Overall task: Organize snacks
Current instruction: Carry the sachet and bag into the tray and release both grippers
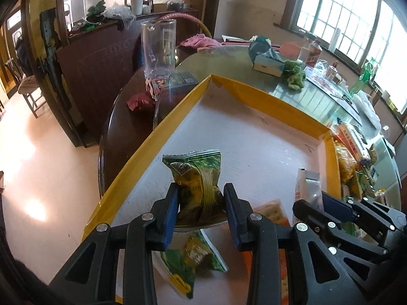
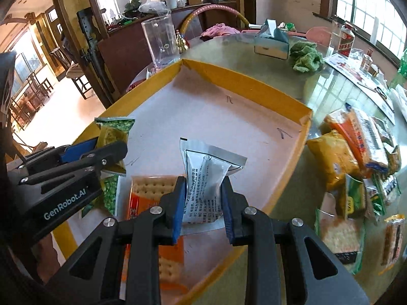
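Left wrist view — glass-topped table (image 1: 229, 58), sunlit windows (image 1: 343, 12)

Tray's far half (image 2: 229, 117) bare (open room), snack pile (image 2: 356, 167) crowding right

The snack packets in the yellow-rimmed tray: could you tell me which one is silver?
The silver foil packet gripped in the right claw; others are green or orange.

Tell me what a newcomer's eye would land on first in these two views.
First, the two packets held up over the yellow-walled tray: the left gripper pinches a green snack packet, the right gripper a silver sachet. Next, the cracker packs lying on the tray's white floor below them, and the heap of unsorted snacks on the glass table to the tray's right.
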`<state>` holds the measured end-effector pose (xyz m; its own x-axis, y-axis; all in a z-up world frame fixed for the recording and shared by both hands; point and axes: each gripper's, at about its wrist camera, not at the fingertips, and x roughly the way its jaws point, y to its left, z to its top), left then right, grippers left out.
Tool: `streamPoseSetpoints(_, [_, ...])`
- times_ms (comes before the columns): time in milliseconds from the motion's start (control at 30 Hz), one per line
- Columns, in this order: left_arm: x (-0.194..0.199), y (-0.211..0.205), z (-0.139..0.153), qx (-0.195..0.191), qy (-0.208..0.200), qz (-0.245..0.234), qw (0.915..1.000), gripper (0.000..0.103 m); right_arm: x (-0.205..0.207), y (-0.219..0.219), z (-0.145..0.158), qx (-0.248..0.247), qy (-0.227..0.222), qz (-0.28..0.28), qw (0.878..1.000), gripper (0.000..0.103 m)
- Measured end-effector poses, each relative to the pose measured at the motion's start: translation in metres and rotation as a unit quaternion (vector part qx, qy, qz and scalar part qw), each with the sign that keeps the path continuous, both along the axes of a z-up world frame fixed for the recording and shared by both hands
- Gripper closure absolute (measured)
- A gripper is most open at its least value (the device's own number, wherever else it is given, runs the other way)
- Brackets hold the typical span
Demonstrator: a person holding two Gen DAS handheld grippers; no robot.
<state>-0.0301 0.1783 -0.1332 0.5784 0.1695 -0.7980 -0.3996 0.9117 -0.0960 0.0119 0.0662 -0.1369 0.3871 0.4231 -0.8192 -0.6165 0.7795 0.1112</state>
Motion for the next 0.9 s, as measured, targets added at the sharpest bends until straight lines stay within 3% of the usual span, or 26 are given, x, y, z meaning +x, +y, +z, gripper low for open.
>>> streamPoseSetpoints(367, [0.009, 0.013, -0.012, -0.016, 0.02, 0.006, 0.9997, 0.066, 0.011, 0.01, -0.008, -0.013, -0.006, -0.004, 1.0, 0.073])
streamPoseSetpoints(700, [0.013, 0.007, -0.012, 0.004, 0.031, -0.004, 0.9995, 0.062, 0.018, 0.009, -0.012, -0.01, 0.005, -0.011, 1.0, 0.066])
streamPoseSetpoints(900, [0.007, 0.007, -0.004, 0.014, 0.016, 0.003, 0.9998, 0.04, 0.016, 0.009, -0.01, -0.003, 0.006, -0.011, 1.0, 0.056])
